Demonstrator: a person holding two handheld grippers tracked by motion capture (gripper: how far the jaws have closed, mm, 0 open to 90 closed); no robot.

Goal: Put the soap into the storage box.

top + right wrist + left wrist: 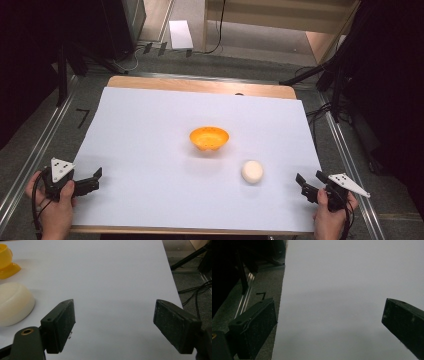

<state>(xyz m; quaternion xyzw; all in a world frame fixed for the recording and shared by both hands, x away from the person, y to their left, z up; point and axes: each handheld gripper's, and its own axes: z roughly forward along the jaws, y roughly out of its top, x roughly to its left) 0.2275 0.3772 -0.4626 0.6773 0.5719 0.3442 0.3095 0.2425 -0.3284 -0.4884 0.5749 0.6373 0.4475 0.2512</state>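
Bowl (209, 138) upright, cream round lump (252, 171) beside

A white sheet (150, 130) covers most of the wooden table (200, 85), leaving a strip of bare wood along the far edge. Near the sheet's middle stands an orange bowl (209, 138), and a cream-white rounded object (252, 171) lies toward the near right corner, well apart from the bowl. On the grey floor beyond the far edge lie a white box (180, 34) and black cables (218, 30).
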